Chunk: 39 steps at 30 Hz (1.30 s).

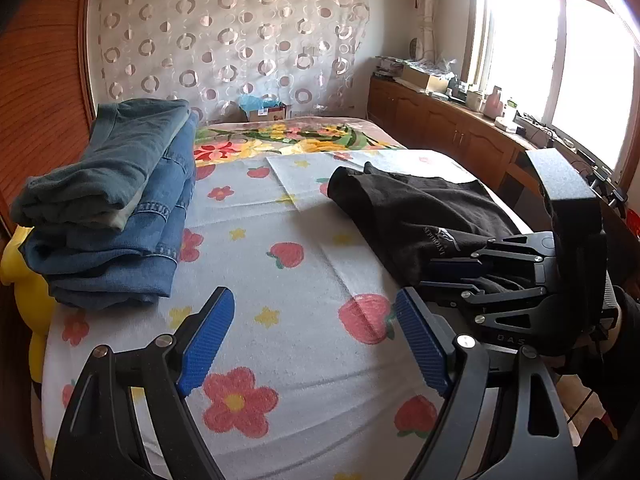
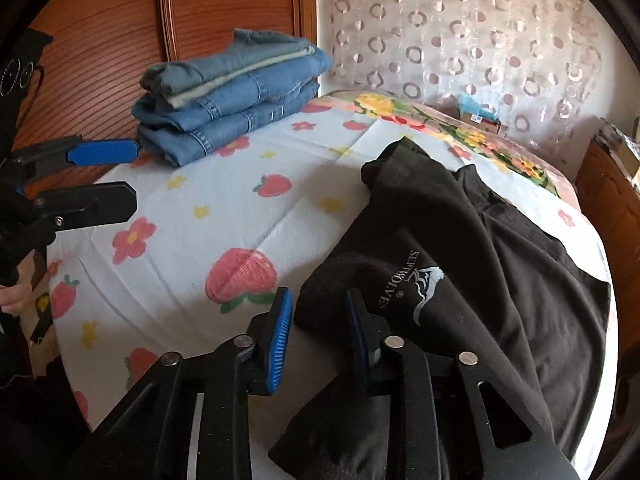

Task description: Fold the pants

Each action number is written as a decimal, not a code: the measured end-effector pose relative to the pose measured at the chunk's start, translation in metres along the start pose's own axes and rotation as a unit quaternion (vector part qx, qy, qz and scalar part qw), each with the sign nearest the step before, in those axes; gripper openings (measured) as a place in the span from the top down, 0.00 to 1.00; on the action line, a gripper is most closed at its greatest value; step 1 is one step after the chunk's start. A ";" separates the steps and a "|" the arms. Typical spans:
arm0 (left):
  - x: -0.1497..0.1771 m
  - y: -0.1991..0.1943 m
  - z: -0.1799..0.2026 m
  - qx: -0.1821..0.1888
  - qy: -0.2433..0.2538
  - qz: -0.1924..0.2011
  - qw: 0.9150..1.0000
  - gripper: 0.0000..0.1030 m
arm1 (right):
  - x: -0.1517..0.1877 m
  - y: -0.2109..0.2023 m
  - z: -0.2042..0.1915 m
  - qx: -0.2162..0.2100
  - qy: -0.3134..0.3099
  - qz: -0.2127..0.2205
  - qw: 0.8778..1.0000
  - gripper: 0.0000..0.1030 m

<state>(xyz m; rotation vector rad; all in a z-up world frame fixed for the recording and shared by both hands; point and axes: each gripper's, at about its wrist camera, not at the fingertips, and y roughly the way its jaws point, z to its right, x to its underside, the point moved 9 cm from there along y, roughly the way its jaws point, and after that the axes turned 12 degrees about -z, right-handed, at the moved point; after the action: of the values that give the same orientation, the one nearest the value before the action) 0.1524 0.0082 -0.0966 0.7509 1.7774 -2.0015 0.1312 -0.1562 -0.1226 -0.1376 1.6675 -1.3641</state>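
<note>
black pants (image 2: 460,264): long axis runs near-right to far-left on the bedsheet (image 2: 192,216)
right gripper (image 2: 318,332): jaws narrowly apart, pants edge between, not clamped
left gripper (image 1: 316,336): wide apart, empty
folded jeans stack (image 1: 116,208): far left, well apart from pants

Flower-print bed (image 1: 280,320) under black pants (image 2: 460,260) and folded jeans stack (image 1: 120,208).

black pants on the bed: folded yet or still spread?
Partly folded. The black pants lie doubled over loosely on the strawberry-print sheet, rumpled and uneven, unlike the neat stack of folded jeans behind them.
</note>
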 end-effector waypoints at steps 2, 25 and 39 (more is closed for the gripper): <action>0.000 0.001 0.000 0.001 0.000 0.000 1.000 0.19 | 0.001 0.004 0.000 0.007 -0.004 -0.013 1.000 0.80; -0.037 0.027 0.050 0.030 0.053 -0.012 0.998 0.19 | -0.016 -0.070 0.129 0.059 0.116 0.091 0.987 0.98; -0.081 0.077 0.085 0.044 0.086 -0.044 0.994 0.19 | -0.021 -0.050 0.192 0.102 0.164 0.065 0.979 0.98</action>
<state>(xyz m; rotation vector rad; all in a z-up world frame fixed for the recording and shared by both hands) 0.2492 -0.0929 -0.1032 0.9114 1.8555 -2.1420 0.2552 -0.2980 -0.0571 0.3259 1.7543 -1.5053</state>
